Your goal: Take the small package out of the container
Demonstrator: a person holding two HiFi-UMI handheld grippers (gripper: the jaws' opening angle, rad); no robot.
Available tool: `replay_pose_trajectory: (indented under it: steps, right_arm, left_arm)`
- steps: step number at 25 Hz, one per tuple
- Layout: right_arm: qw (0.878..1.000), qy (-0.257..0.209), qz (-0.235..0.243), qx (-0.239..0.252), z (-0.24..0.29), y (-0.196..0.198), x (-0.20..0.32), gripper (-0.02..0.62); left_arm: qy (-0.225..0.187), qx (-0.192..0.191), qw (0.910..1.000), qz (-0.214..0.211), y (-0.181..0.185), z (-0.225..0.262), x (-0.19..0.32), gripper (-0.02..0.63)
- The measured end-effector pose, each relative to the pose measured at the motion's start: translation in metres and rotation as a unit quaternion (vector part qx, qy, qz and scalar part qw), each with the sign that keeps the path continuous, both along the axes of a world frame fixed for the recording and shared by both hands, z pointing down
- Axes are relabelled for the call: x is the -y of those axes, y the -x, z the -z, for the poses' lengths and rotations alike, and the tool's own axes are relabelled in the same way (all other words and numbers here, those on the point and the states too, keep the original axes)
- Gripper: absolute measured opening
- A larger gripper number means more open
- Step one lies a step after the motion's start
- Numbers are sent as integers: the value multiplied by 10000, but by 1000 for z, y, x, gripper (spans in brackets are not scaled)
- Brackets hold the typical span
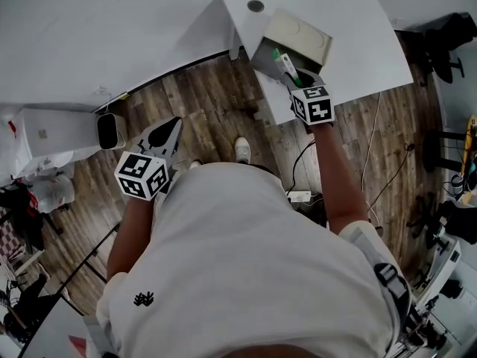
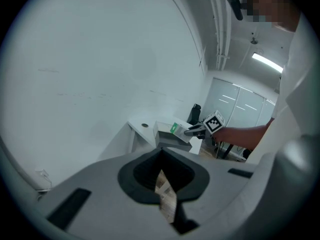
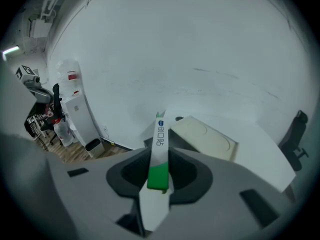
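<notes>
My right gripper (image 1: pixel 294 80) is shut on the small package (image 1: pixel 285 65), a slim green and white box. It holds the package just above the open grey container (image 1: pixel 262 56), whose beige lid (image 1: pixel 299 36) is tipped back on the white table (image 1: pixel 358 43). In the right gripper view the package (image 3: pixel 159 151) stands on edge between the jaws of the right gripper (image 3: pixel 157 181), with the lid (image 3: pixel 205 136) behind it. My left gripper (image 1: pixel 168 134) hangs over the wooden floor, far from the table. It is shut with nothing in it, as the left gripper (image 2: pixel 165 196) view also shows.
A small white bin (image 1: pixel 112 130) and a white cabinet (image 1: pixel 45 136) stand by the wall at the left. A power strip (image 1: pixel 299 197) and cables lie on the floor under the table's near edge. Black office chairs (image 1: pixel 447 43) stand at the right.
</notes>
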State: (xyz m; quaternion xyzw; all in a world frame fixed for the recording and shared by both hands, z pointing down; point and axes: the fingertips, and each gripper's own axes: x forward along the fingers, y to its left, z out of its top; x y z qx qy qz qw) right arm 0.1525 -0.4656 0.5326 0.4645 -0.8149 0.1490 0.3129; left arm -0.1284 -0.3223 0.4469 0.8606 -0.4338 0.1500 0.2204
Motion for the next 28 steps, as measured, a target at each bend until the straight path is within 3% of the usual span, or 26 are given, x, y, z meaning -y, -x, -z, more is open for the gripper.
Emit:
replay_pose_trajectory:
  steps: [7,19,28]
  right_arm:
    - [9999,-63,-118,38,22,25,-52,95]
    - [9992,19,-329,241,34,79,-164,94]
    - [9984,81,-427,351,40,109,-227,94]
  left_arm:
    - [-56,-114,9992,-386,12,-2,-17,6]
    - [-1,-176,9975,-687,61,-12,-66,6]
    - [-5,-244,9943,-1038,68,-17,-92,6]
